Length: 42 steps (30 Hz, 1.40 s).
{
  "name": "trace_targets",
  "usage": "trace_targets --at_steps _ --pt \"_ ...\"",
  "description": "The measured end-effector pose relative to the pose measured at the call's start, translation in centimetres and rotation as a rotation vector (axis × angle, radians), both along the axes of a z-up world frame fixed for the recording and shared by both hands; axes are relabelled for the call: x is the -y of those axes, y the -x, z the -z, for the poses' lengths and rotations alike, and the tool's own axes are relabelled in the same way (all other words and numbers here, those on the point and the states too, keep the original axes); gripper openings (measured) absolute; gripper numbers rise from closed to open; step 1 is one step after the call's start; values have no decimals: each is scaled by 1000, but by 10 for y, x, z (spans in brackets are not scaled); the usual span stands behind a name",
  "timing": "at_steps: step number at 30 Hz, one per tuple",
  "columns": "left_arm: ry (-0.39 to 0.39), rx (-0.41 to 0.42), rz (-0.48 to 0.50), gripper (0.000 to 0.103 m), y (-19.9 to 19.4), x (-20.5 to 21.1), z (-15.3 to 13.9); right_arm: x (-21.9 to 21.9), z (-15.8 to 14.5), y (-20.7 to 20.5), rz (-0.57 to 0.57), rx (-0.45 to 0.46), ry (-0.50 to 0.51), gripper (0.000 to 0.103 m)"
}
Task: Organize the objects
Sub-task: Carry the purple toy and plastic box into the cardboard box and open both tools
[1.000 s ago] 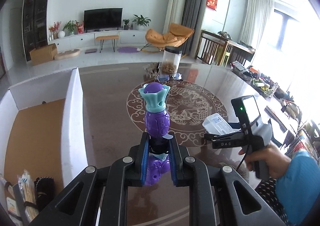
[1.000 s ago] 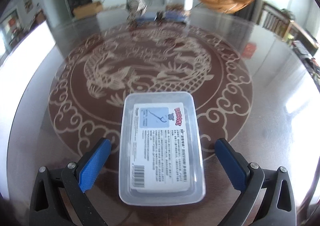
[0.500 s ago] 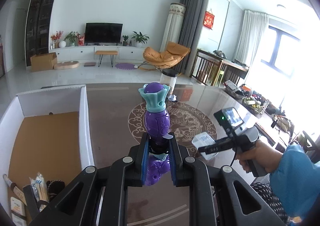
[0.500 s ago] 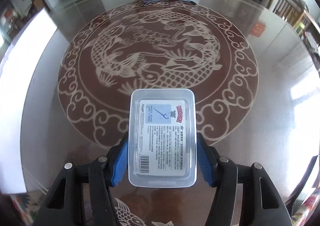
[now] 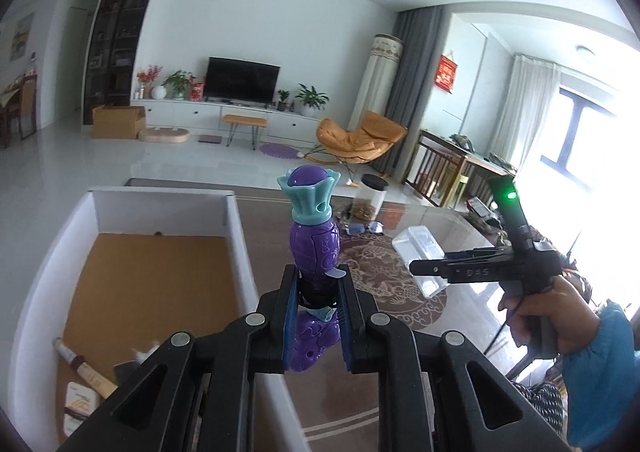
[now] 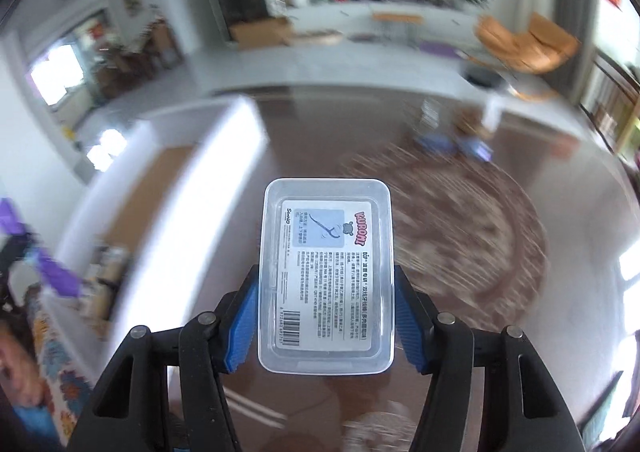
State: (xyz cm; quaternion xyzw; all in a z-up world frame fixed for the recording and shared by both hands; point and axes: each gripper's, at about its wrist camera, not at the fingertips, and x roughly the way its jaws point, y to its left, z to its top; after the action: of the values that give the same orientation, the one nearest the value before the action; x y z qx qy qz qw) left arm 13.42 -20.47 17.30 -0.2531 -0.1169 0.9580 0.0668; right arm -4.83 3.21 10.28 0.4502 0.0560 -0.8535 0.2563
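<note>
A purple toy figure with a teal collar (image 5: 314,240) stands upright between the blue pads of my left gripper (image 5: 318,284), which is shut on its waist, above the table beside the white box (image 5: 236,236). A clear plastic floss box with a printed label (image 6: 326,272) is clamped by its long sides in my right gripper (image 6: 326,280), off the table. The left wrist view shows that gripper (image 5: 424,266) from the side, with the clear box (image 5: 418,242) tilted in it. The right wrist view is motion-blurred around the box.
The white box has a brown floor with a paper roll (image 5: 80,366) and packets (image 5: 80,404) at its near end. A clear jar with a black lid (image 5: 370,198) and small blue items (image 5: 364,228) sit at the table's far side. A hand in a blue sleeve (image 5: 536,316) holds the right gripper.
My right gripper closed on the clear box and lifted it off the table. My left gripper rose with the toy, and more of the white box has come into view.
</note>
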Motion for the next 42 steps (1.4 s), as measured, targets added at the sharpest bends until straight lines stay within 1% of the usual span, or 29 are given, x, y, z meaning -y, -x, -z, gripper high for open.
trace_targets --at_steps 2,4,8,15,20,23,25,27,28,29,30,31,32,33,34,38,40,42 --pt "1 5 -34 18 -7 18 -1 31 -17 -13 -64 -22 32 61" --pt "18 9 -73 18 -12 34 -1 59 -30 -28 -124 -31 66 61" --pt "23 31 -122 18 -19 62 2 115 -43 -52 -233 -23 118 61" --pt "33 58 -167 18 -29 91 12 180 -30 -74 -336 1 106 61" --pt "29 114 -187 18 -29 105 27 199 -20 -78 -364 19 98 61" --pt "27 164 -196 18 -25 111 39 206 -16 -76 -374 29 104 61" --pt "54 215 -199 18 -19 112 50 211 -13 -78 -389 39 103 61" --pt "67 265 -200 18 -11 114 60 220 -1 -80 -404 67 97 61" --pt "65 293 -215 19 -7 117 66 225 6 -80 -408 81 94 61" --pt "56 342 -239 20 -1 122 75 230 15 -80 -413 104 92 61" --pt "52 370 -249 23 3 124 80 234 23 -79 -418 131 85 61" --pt "53 414 -277 39 9 130 88 238 32 -78 -422 159 78 65" --pt "58 432 -301 65 12 134 92 240 41 -76 -423 186 74 70" --pt "60 439 -324 76 14 137 95 240 46 -75 -415 197 76 78" --pt "54 426 -349 84 13 140 94 237 48 -75 -407 191 85 81" --pt "49 392 -382 84 13 142 86 213 41 -72 -377 133 129 84" --pt "54 369 -387 84 15 135 83 193 35 -68 -340 88 169 91" --pt "50 351 -373 84 15 123 79 170 32 -65 -291 27 188 97"
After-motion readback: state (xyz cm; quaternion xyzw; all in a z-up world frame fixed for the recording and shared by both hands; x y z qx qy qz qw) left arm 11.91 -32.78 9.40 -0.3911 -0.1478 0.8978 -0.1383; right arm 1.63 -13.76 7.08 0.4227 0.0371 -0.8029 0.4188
